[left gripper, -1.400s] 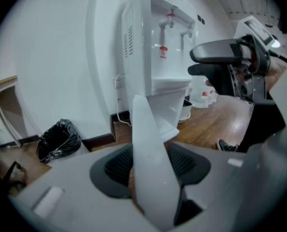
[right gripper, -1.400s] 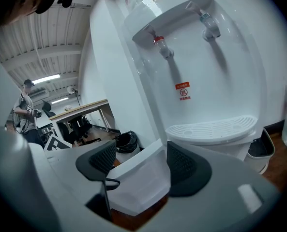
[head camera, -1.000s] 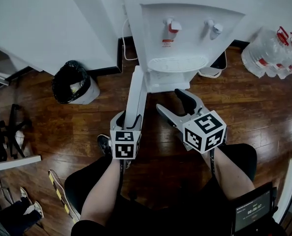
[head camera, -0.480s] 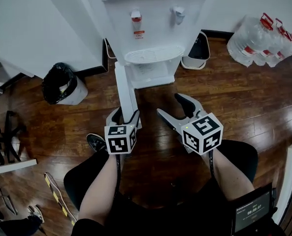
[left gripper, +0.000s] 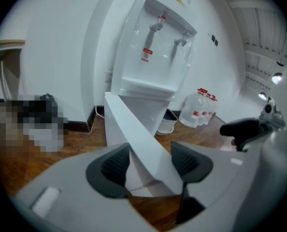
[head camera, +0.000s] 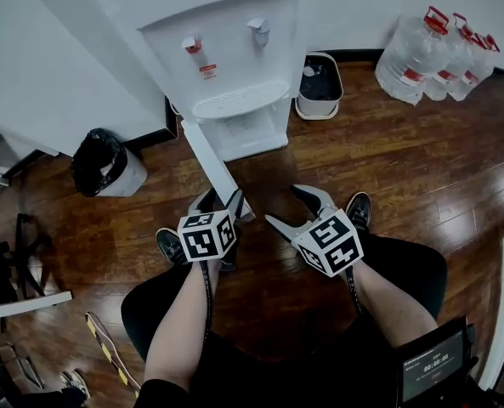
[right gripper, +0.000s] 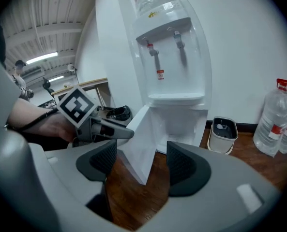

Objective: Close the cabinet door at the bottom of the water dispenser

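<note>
Left gripper view: the cabinet door (left gripper: 133, 129), swung out from the base of the water dispenser (left gripper: 158, 57), is straddled, unclamped, by the spread jaws of the left gripper (left gripper: 152, 161). Those of the right gripper (right gripper: 136, 164) are parted and empty. The door is judged a light, stiff, smooth panel, best pushed near its free edge.

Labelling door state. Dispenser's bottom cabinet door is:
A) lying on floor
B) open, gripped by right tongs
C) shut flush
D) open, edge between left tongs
D: the cabinet door stands swung out, its free edge between the open left tongs; right tongs empty.
</note>
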Demonstrator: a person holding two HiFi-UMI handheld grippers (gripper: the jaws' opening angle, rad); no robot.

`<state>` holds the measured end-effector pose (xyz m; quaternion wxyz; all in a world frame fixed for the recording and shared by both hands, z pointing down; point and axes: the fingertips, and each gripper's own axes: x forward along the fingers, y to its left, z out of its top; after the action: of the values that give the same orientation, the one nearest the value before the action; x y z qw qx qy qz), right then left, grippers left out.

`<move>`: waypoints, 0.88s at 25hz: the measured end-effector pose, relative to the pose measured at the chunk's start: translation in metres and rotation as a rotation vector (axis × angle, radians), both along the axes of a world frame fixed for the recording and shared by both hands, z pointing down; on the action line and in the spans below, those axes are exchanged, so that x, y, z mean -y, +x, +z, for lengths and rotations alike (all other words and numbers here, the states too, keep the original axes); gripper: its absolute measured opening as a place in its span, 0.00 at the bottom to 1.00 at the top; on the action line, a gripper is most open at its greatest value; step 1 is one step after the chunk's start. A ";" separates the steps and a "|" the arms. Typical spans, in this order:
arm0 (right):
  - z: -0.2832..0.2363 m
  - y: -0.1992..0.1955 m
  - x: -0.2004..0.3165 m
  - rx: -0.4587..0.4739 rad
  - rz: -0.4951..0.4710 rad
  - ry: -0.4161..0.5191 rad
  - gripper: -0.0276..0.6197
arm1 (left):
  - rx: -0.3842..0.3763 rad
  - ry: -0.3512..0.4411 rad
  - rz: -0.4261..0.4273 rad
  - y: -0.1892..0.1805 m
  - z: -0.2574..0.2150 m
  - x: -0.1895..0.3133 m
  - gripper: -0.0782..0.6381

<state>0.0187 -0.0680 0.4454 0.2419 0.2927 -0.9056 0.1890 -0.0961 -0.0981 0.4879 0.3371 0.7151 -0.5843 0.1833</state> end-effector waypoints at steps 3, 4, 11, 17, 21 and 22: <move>0.019 -0.003 -0.008 -0.064 -0.066 -0.010 0.55 | -0.009 0.007 0.015 0.013 -0.002 0.005 0.50; 0.024 -0.006 -0.010 -0.079 -0.088 -0.016 0.55 | -0.012 0.012 0.027 0.018 -0.002 0.007 0.49; 0.043 -0.025 -0.018 -0.141 -0.185 -0.018 0.55 | -0.047 0.052 0.131 0.040 -0.002 0.019 0.47; 0.064 -0.012 -0.001 -0.149 -0.129 -0.091 0.55 | -0.110 0.078 0.218 0.061 -0.001 0.041 0.43; 0.085 -0.003 0.026 -0.177 -0.087 -0.089 0.55 | -0.104 0.083 0.263 0.071 0.001 0.054 0.43; 0.090 -0.001 0.034 -0.186 -0.067 -0.085 0.55 | -0.106 0.084 0.268 0.072 0.001 0.056 0.43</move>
<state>0.0180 -0.1020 0.5355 0.3433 0.2679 -0.8797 0.1913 -0.0240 -0.1545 0.4889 0.3097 0.8089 -0.4722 0.1640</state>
